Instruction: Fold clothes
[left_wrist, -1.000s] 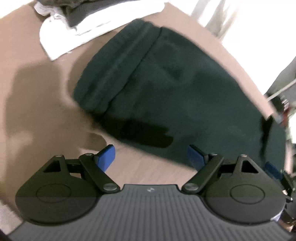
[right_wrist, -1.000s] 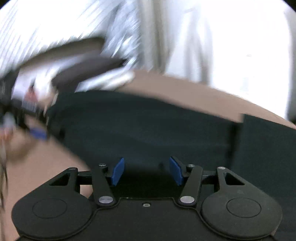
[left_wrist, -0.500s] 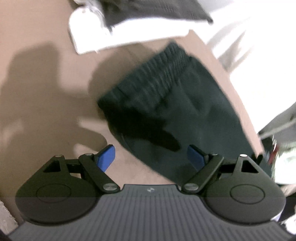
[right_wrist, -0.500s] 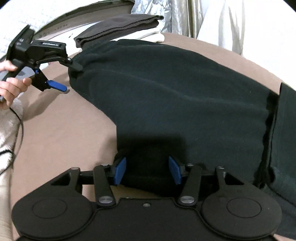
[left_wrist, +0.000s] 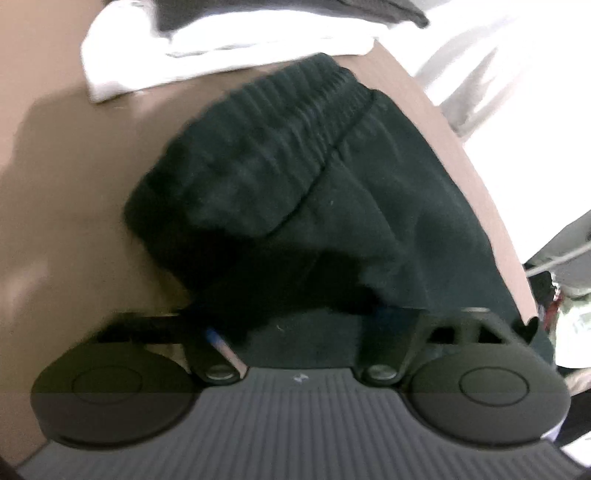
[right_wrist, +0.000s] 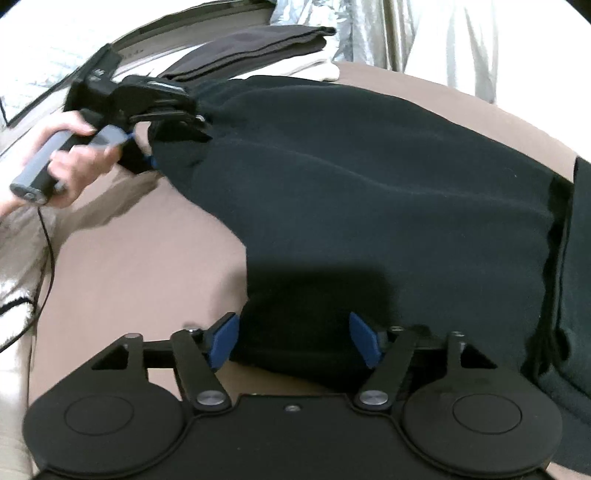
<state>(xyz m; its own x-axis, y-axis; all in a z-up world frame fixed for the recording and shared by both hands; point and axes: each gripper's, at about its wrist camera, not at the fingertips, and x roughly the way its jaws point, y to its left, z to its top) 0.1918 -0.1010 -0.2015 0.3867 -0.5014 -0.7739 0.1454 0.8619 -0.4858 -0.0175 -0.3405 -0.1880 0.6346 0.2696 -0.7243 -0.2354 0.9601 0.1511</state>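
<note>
Dark green sweat trousers (left_wrist: 332, 203) lie across the brown bed sheet (left_wrist: 66, 192), elastic waistband toward my left gripper (left_wrist: 299, 317). Its jaws are closing on the waistband's near corner, and the bunched cloth fills the gap and hides the pads. In the right wrist view the same trousers (right_wrist: 369, 184) stretch from the left gripper (right_wrist: 173, 136), held by a hand (right_wrist: 74, 162), down to my right gripper (right_wrist: 293, 339). The right jaws are opening. A fold of the trousers' edge lies between the blue pads (right_wrist: 221, 339), which stand off it.
A stack of folded clothes, grey on white (right_wrist: 258, 40), sits at the far end of the bed (right_wrist: 140, 288), also seen as the stack (left_wrist: 221, 48). More dark cloth (right_wrist: 580, 277) lies at the right. A cable (right_wrist: 46, 258) trails from the left handle. White curtains hang behind.
The left gripper moved onto the waistband corner and its jaws drew in around the cloth. The right gripper's pads spread apart from the fold they held.
</note>
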